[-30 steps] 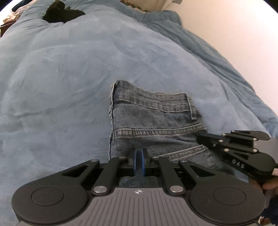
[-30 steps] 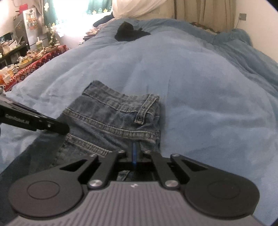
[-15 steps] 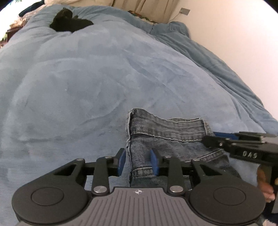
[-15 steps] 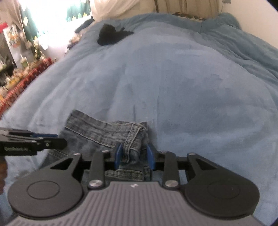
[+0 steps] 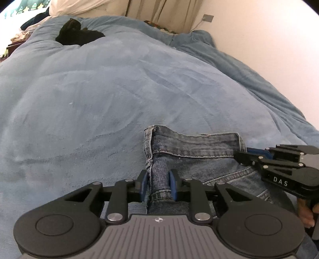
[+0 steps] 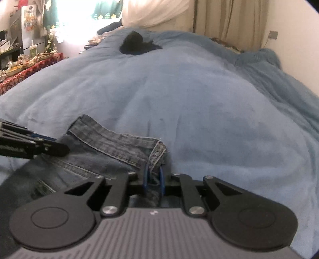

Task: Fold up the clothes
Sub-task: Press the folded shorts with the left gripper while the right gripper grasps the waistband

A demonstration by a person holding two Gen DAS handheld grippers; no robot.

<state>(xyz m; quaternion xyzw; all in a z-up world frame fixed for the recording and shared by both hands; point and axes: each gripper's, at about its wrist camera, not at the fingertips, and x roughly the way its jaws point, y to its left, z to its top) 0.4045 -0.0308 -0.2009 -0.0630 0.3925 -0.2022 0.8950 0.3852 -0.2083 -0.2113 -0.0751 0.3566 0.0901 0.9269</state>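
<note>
A pair of blue denim jeans is lying folded on the near part of the bed, spread on a blue plush blanket that is covering the whole mattress. The waistband end is facing away toward the middle of the bed, with its stitched hem running across.

The left hand-held gripper is sitting over the jeans' left edge. Its blue pads are standing narrowly apart with the folded denim seam between them; the jaws have just been closing a little, and the right pad is lying against the fabric while the left one is showing a thin gap, so I cannot tell whether the cloth is truly being pinched.

The right hand-held gripper is working at the opposite, right-hand corner of the jeans, where a belt loop is sticking up. Its jaws have just been closing too, and they are standing narrow, with the bunched denim corner filling the space between the blue pads and appearing pressed by them.

From the left camera the right hand-held gripper is reaching in from the side, and a bit of the person's hand is showing beneath it.

Far up the bed, a dark black garment is lying in a heap near beige curtains. A cluttered side table with a red patterned cloth is standing beside the bed.
</note>
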